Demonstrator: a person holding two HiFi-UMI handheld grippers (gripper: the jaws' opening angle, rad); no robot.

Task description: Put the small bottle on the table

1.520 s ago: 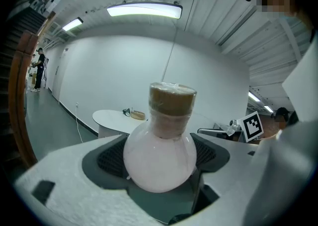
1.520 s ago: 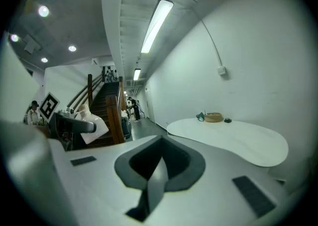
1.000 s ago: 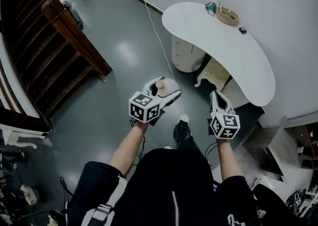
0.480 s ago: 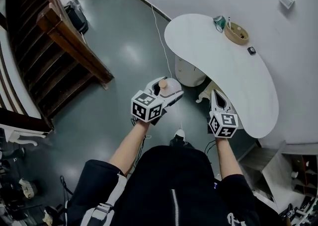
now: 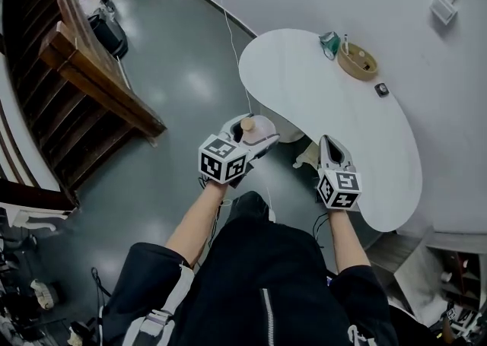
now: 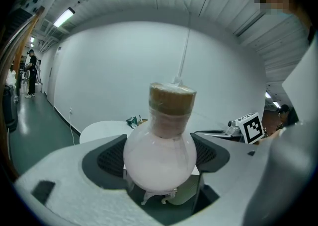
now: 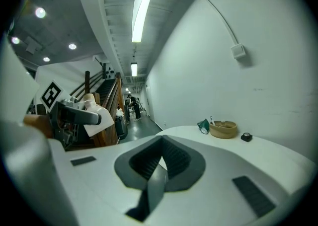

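A small round flask-like bottle (image 6: 159, 158) with pale pink contents and a cork stopper is held upright between the jaws of my left gripper (image 6: 160, 163). In the head view the small bottle (image 5: 255, 131) and left gripper (image 5: 255, 139) hang over the floor just short of the white kidney-shaped table (image 5: 304, 86). My right gripper (image 5: 332, 156) is shut with nothing in it and hovers over the table's near edge. In the right gripper view its jaws meet at the right gripper (image 7: 160, 163), with the table (image 7: 278, 153) ahead.
At the table's far end by the wall stand a wooden bowl (image 5: 357, 61), a green object (image 5: 329, 43) and a small black item (image 5: 381, 90). A wooden staircase (image 5: 84, 78) rises at the left. A white cable (image 5: 236, 48) runs across the grey floor.
The table has come closer in the head view as the person steps toward it. Both grippers keep their hold and spacing; the right one now overlaps the table's edge.
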